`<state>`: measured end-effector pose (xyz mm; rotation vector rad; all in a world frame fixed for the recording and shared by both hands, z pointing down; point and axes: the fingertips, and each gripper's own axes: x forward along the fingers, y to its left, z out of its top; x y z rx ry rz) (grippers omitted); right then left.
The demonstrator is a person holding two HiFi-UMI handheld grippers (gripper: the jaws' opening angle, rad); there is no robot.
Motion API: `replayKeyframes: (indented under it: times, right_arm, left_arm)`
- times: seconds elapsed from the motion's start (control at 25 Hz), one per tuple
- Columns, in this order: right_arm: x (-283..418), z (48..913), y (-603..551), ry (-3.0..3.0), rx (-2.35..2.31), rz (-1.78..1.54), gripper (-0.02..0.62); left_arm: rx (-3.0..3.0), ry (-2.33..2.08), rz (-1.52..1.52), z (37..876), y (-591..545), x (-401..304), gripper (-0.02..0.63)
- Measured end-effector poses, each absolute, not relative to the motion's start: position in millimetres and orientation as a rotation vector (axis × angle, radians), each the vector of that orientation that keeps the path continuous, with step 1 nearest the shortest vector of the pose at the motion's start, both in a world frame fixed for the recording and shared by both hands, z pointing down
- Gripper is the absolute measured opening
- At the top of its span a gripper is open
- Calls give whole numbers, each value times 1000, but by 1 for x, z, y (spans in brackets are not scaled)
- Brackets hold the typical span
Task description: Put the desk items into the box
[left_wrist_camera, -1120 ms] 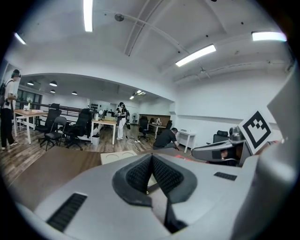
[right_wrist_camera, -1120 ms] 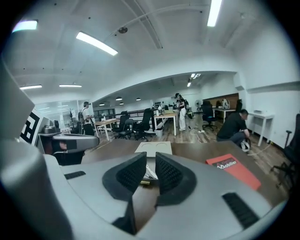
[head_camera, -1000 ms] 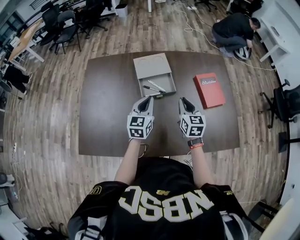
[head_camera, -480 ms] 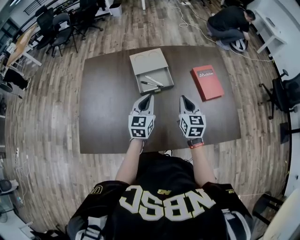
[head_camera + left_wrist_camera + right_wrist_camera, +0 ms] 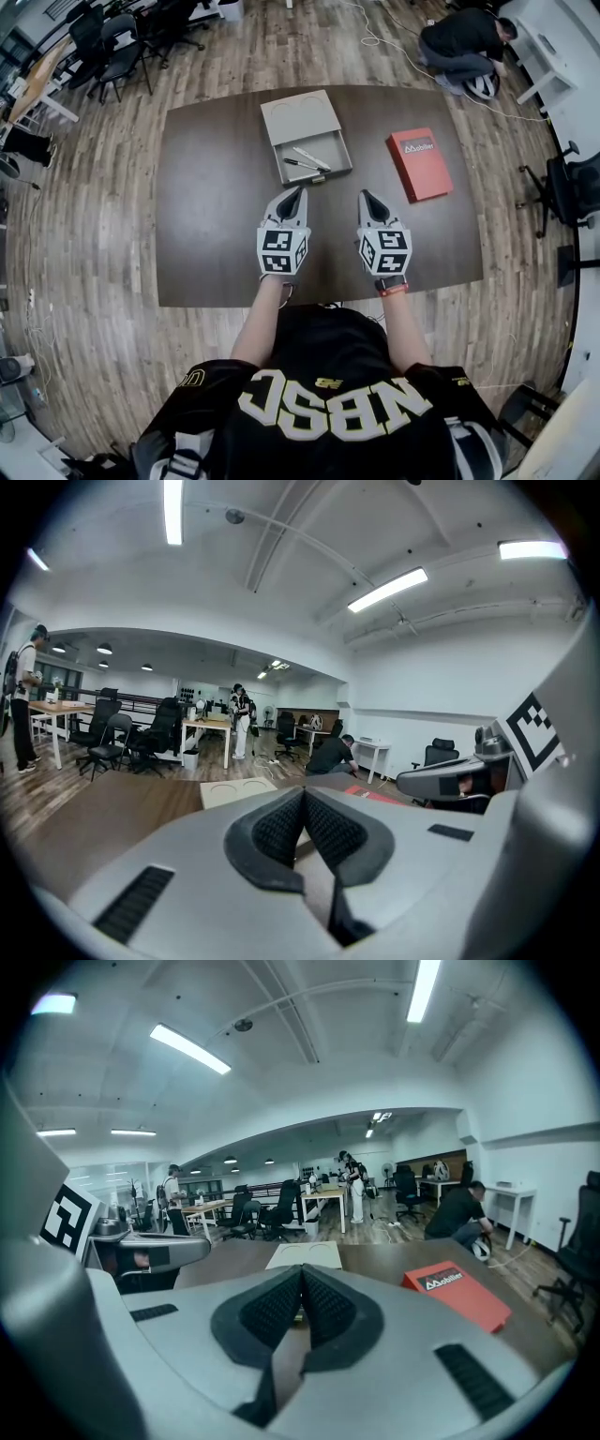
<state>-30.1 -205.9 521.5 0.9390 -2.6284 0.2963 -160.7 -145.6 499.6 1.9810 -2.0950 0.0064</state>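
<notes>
Left tool [image 5: 293, 192] and right tool [image 5: 365, 196] hover side by side over the near half of the dark counter [image 5: 216, 206], each with its jaws pressed together on nothing. The open grey box [image 5: 345, 155] sits just ahead of the left tool, while the red book [image 5: 419, 164] lies ahead and to the right, well apart from the box, its long axis running away from the person, so the right tool is nearer. Two pens [image 5: 309, 157] lie in the box; a small object [image 5: 320, 179] at its front wall is too small to identify.

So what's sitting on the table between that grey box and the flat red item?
Nothing. In the head view, the stretch of dark table between the grey box and the flat red item is bare.
</notes>
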Motion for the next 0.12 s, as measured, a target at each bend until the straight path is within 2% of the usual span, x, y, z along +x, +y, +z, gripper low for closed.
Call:
replayKeyframes:
  times: [0.12]
  right_arm:
    - [-45,532,-214,-2616,909,305,9]
  left_arm:
    - [1944,-2080,26,516,-153,-177,15]
